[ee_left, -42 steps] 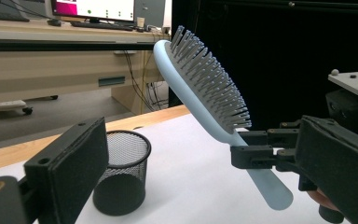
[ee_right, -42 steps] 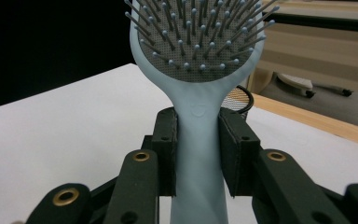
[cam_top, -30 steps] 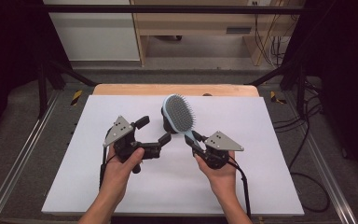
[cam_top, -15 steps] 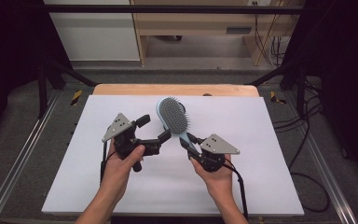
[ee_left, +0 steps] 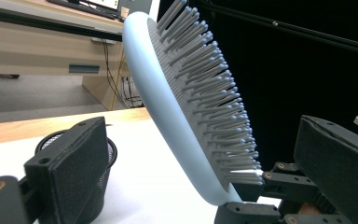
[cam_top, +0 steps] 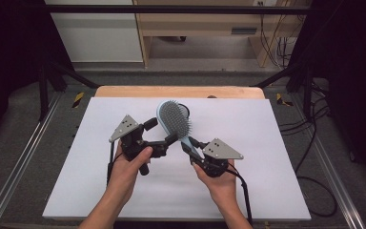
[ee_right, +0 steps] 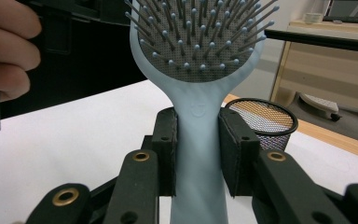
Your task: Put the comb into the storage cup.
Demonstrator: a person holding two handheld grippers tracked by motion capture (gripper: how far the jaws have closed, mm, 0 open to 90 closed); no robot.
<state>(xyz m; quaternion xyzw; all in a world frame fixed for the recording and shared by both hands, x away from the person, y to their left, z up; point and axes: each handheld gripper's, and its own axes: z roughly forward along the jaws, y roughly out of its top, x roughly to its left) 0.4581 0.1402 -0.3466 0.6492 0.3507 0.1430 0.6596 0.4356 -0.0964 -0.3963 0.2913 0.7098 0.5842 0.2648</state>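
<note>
Hairbrush (cam_top: pixel 174 119) shifted left; mesh cup (ee_right: pixel 263 122) behind, contents unseen.

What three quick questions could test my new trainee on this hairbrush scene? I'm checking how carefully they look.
1. True or false: the right gripper is shut on the hairbrush by its handle.
2. Which way do the bristles face: A up, B down onto the table?
3. What stands behind the hairbrush?

Key: 1 true. 2 A. 3 A black mesh cup. The left gripper, open, sits beside the brush head.
</note>
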